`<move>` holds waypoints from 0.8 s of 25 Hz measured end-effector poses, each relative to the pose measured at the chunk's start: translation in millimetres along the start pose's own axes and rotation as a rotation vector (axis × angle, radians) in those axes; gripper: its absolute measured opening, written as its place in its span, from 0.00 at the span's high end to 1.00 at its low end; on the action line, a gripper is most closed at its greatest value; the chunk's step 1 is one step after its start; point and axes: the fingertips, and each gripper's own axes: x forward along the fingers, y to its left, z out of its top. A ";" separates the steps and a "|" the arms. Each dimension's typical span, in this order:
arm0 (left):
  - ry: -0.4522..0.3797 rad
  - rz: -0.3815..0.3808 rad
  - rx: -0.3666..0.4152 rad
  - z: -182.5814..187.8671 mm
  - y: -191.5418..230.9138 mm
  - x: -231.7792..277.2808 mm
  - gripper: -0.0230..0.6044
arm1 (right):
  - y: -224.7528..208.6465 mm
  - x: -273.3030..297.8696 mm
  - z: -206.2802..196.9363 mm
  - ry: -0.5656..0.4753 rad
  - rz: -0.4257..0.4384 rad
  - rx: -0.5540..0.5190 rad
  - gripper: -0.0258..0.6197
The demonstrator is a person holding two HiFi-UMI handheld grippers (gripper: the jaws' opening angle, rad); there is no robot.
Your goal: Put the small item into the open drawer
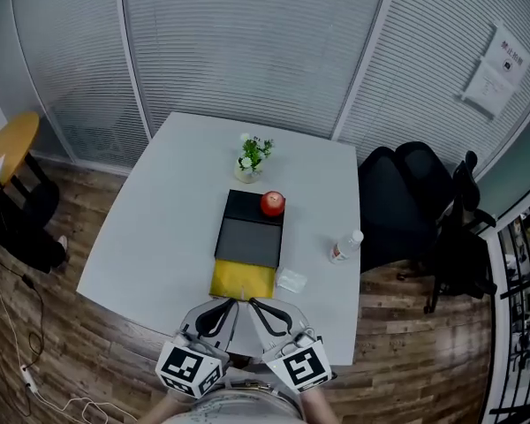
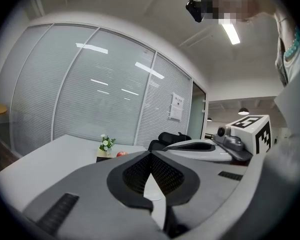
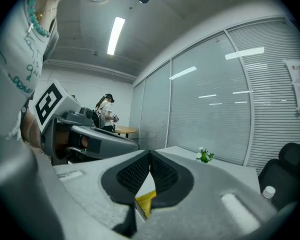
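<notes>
Left tool (image 1: 235,303), right tool (image 1: 253,303) (both closed); drawer (image 1: 225,281) lengthwise toward them

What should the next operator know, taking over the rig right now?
Left gripper: shut, empty, at the near edge of the table.
Right gripper: shut, empty, beside it.
Yellow drawer is open, at the front of the black box.
Small white item lies on the table right of the drawer, untouched.
Done: nothing yet.
To do: grasp the item, place it in the drawer.
</notes>
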 end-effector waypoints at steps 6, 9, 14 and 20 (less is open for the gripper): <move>0.012 -0.050 -0.008 8.6 26.4 9.4 0.97 | -6.4 25.0 -0.1 0.022 -0.058 0.011 0.96; 0.023 -0.084 -0.007 6.8 38.9 15.6 0.97 | -11.1 37.3 -0.5 0.037 -0.082 0.013 0.96; 0.039 -0.135 -0.002 9.6 56.0 22.6 0.97 | -15.9 54.7 2.6 0.044 -0.123 0.014 0.96; 0.059 -0.209 0.012 13.7 70.4 30.3 0.97 | -21.2 73.3 3.1 0.060 -0.186 0.018 0.96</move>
